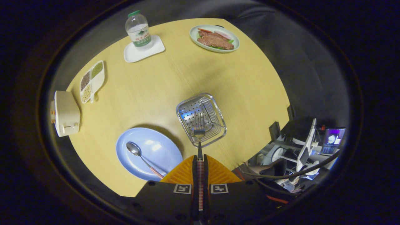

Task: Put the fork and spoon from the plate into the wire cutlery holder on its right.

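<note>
My gripper (200, 162) is shut on the fork (199, 132), its handle clamped between the two fingers. The fork's tines point ahead and hang over the wire cutlery holder (215, 110), a shiny perforated metal basket on the wooden table. I look down on it from above. To the left of the holder lies the blue plate (156, 148). The spoon (139, 154) rests on that plate, bowl away from me, its patterned handle running toward my left finger.
On the wooden table (175, 81) stand a water bottle (138, 31) on a white tray, a plate of meat (214, 38) at the far side, a divided dish of grains (92, 80) and a cream toaster (65, 113) at the left. Right of the table lies equipment (306, 147).
</note>
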Demonstrator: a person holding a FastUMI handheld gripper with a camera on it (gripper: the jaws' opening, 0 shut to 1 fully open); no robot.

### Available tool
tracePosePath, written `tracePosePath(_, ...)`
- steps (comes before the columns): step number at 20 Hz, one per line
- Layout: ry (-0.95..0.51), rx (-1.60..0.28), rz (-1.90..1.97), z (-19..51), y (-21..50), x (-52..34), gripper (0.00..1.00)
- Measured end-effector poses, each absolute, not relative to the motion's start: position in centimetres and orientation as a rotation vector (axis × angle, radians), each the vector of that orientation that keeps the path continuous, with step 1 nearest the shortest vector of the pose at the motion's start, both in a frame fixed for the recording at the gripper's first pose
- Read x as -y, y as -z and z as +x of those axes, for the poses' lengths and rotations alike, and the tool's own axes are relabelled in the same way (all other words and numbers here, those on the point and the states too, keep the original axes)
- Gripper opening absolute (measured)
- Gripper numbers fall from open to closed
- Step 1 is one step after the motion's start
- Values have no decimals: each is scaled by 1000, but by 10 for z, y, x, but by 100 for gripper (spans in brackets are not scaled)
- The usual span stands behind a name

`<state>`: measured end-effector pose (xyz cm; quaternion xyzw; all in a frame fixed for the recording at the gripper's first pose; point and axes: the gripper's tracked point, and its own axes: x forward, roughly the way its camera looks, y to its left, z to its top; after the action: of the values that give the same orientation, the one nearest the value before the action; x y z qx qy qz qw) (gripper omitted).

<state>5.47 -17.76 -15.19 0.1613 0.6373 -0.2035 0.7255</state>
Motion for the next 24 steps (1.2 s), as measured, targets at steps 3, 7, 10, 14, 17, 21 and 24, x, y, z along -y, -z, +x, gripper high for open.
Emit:
tracePosePath(3,392,-1488,359,60,164,181,8)
tracePosePath(7,318,-1544,352,74,180,183,8)
tracePosePath(10,284,-1564,333,77,181,187,10)
tracePosePath(14,273,-1531,331,85,176,188,27)
tracePosePath(17,277,-1476,324,86,163,187,40)
tracePosePath(21,256,-1386,283,83,146,178,60)
tracePosePath(24,263,-1321,261,73,130,167,75)
